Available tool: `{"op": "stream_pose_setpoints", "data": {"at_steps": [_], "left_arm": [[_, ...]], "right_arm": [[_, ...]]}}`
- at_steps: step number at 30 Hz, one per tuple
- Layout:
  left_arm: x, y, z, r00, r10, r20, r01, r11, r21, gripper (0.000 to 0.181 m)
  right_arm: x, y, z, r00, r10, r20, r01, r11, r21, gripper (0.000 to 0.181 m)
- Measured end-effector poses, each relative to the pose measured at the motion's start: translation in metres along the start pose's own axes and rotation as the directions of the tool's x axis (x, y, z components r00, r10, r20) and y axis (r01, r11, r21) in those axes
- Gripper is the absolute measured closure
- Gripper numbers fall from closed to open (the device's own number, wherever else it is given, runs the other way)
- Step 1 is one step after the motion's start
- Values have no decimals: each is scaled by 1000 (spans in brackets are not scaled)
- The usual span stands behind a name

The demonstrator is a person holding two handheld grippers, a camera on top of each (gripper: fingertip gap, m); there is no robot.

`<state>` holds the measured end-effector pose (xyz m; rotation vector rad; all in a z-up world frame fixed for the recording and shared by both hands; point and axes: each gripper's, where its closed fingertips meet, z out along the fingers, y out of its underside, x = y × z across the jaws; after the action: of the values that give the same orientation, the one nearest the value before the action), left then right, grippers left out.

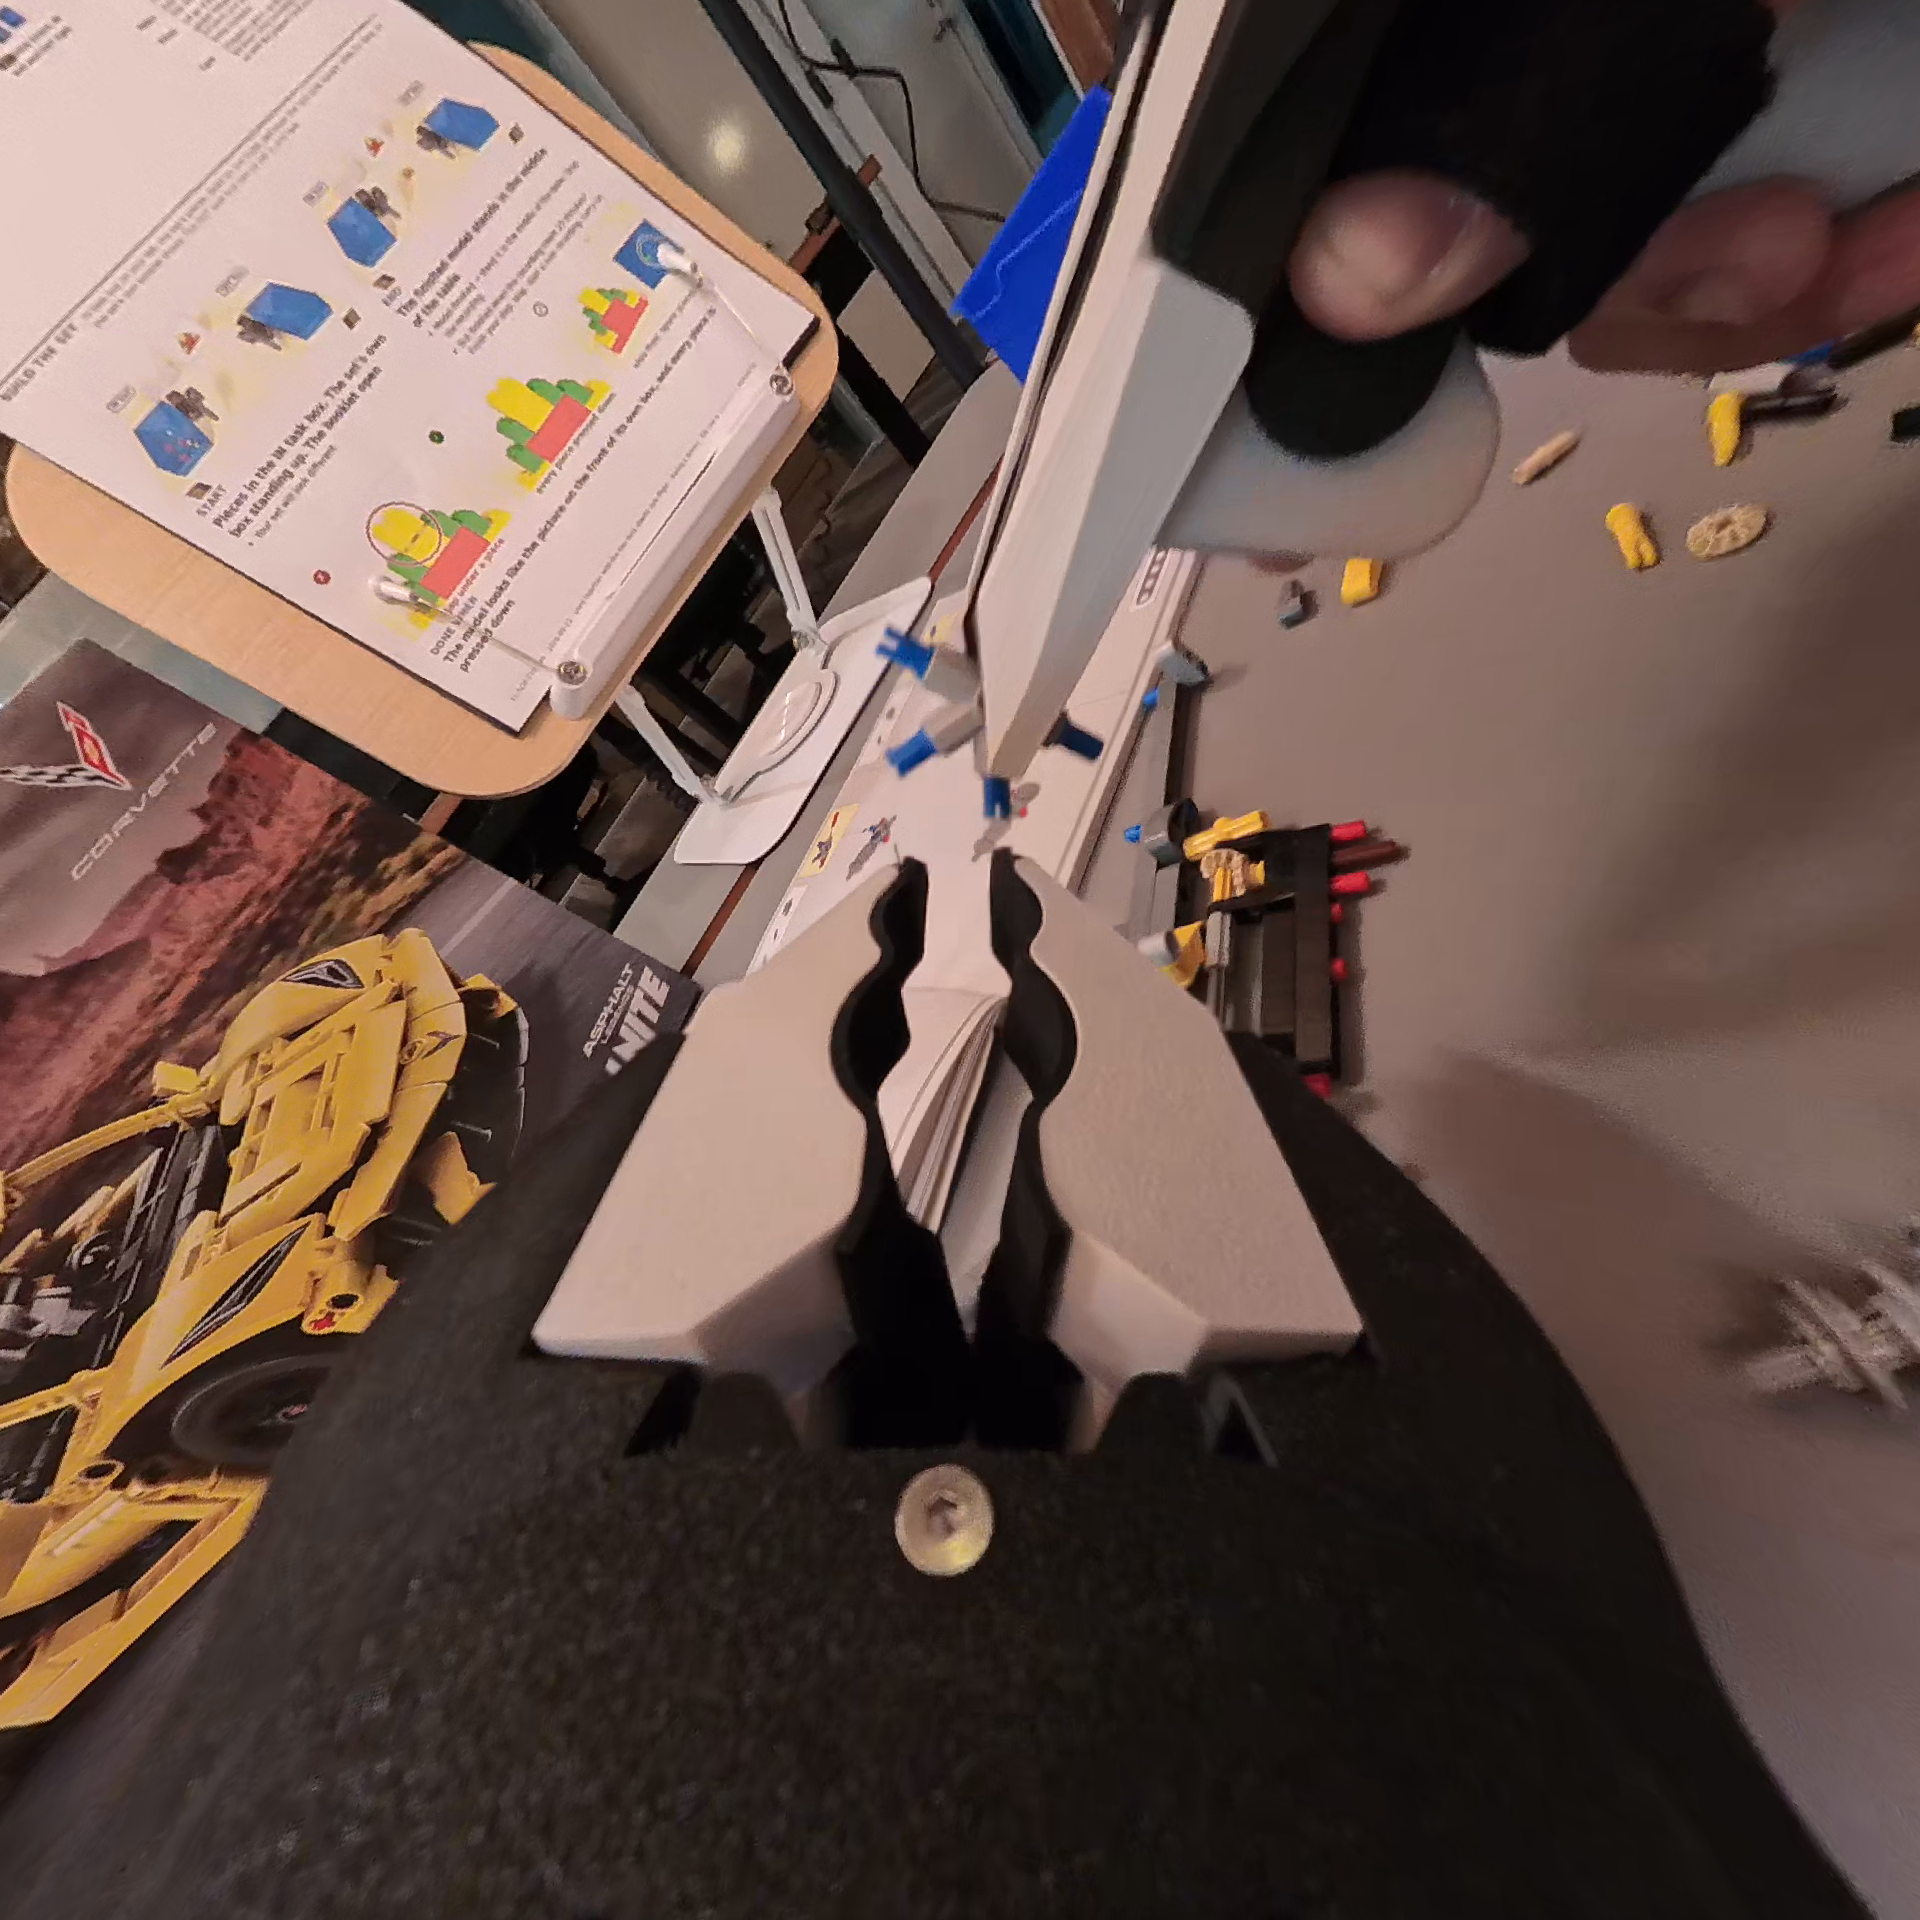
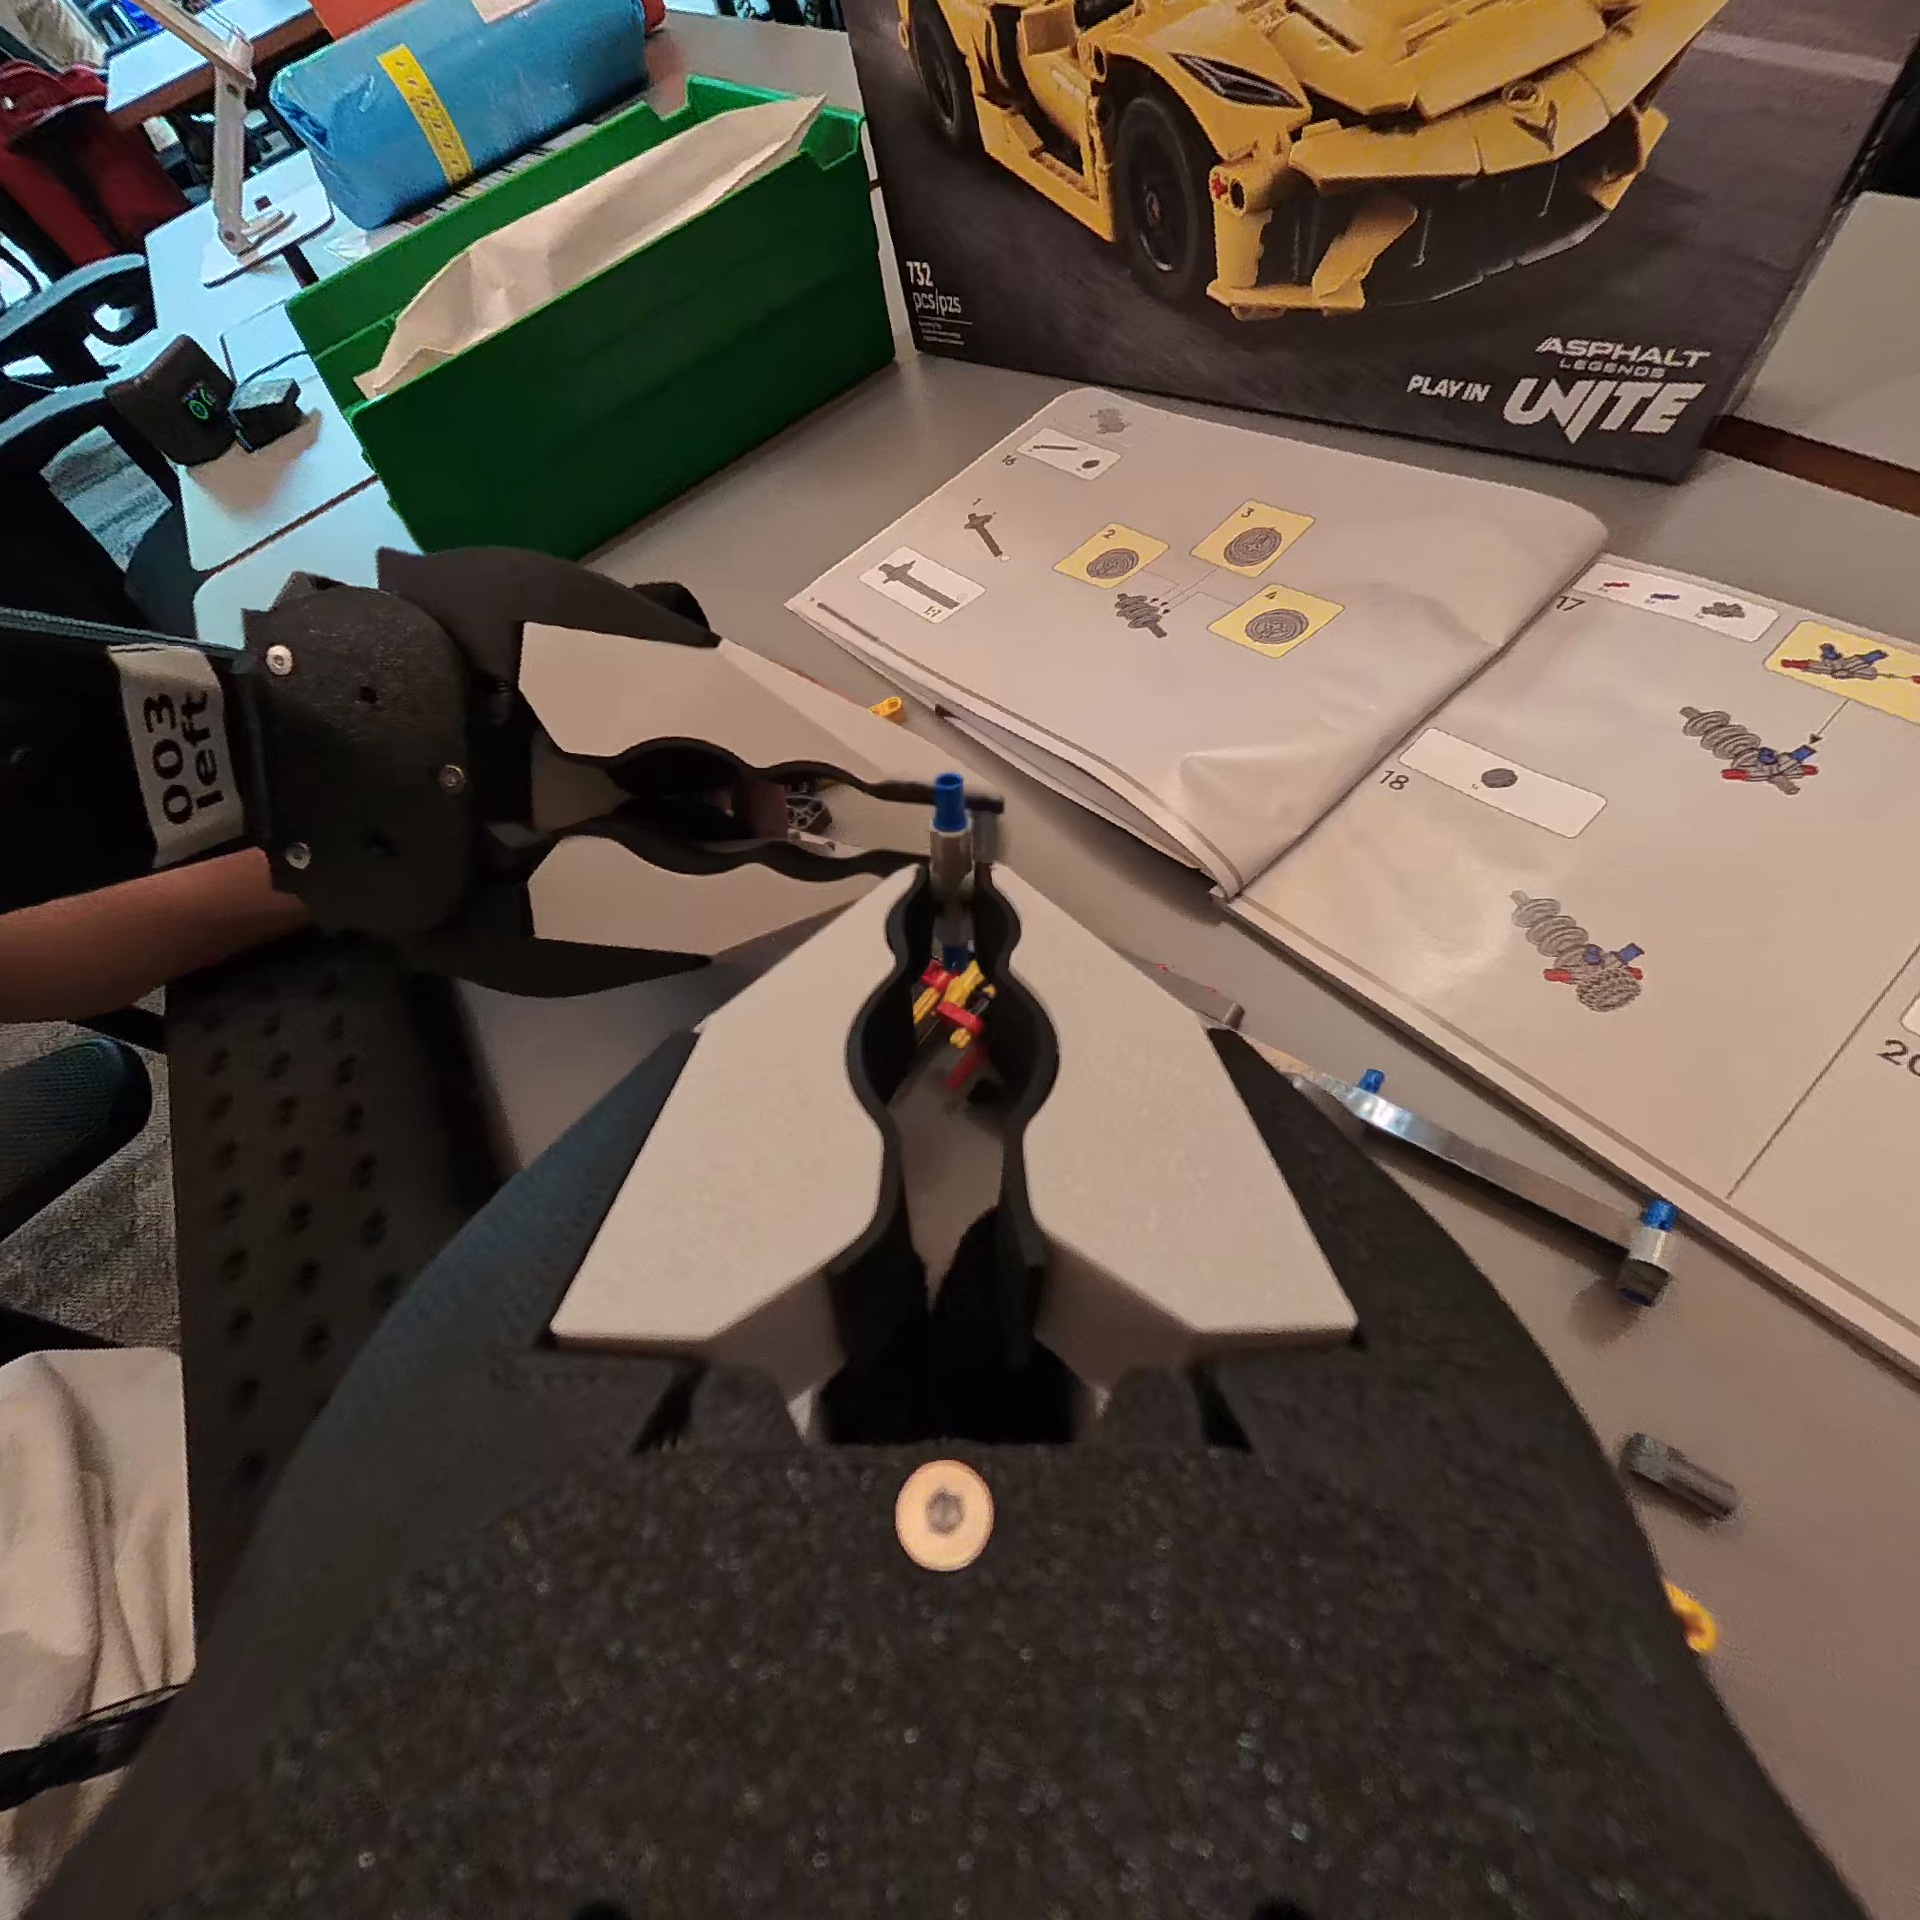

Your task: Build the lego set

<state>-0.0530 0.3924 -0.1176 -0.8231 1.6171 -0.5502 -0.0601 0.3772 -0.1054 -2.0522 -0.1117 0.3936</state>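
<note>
The right gripper has its jaws closed on a small grey connector with a blue pin, held upright at the fingertips; behind the tips, in the gap between the fingers, a black, yellow and red sub-assembly shows on the worktop below. The left gripper reaches in from the left, its tips just beside the connector; its jaws stand nearly closed, and whether they grip anything is hard to tell, though a thin dark piece appears to lie between them. In the left wrist view the left gripper shows only a narrow gap at its tips; the right gripper's finger descends from above, with a gloved hand on it. An open instruction booklet lies to the right of the grippers; a long grey beam with blue pins rests along its lower edge. The set's box, picturing a yellow car, stands behind the booklet; a green bin holding a paper bag sits to the box's left. Loose yellow and tan pieces lie scattered on the worktop; an instruction sheet on a stand rises beyond the worktop edge.
</note>
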Motion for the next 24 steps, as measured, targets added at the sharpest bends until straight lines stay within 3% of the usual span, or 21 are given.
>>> {"op": "stream_pose_setpoints", "data": {"at_steps": [5,10,13,17,20,24], "left_arm": [[-6,17,-12,994,-29,-106,25,999,-39,168],[-5,67,-26,898,-314,-308,206,919,-336,153],[-5,95,-34,854,-399,-334,200,845,-497,153],[-3,106,-31,841,-161,-516,-99,893,-440,155],[-4,108,-21,737,-119,-666,-186,911,-368,159],[7,114,-16,570,-180,-802,-193,919,-344,164]], "right_arm": [[20,-8,-12,998,62,2,-62,997,48,176],[29,-4,-12,996,88,17,-89,996,31,176],[30,21,-2,995,89,52,-83,990,-111,175],[19,25,2,992,83,95,-69,988,-138,175],[13,24,2,990,78,114,-62,989,-132,175],[8,19,0,984,98,146,-82,991,-110,175]]}}
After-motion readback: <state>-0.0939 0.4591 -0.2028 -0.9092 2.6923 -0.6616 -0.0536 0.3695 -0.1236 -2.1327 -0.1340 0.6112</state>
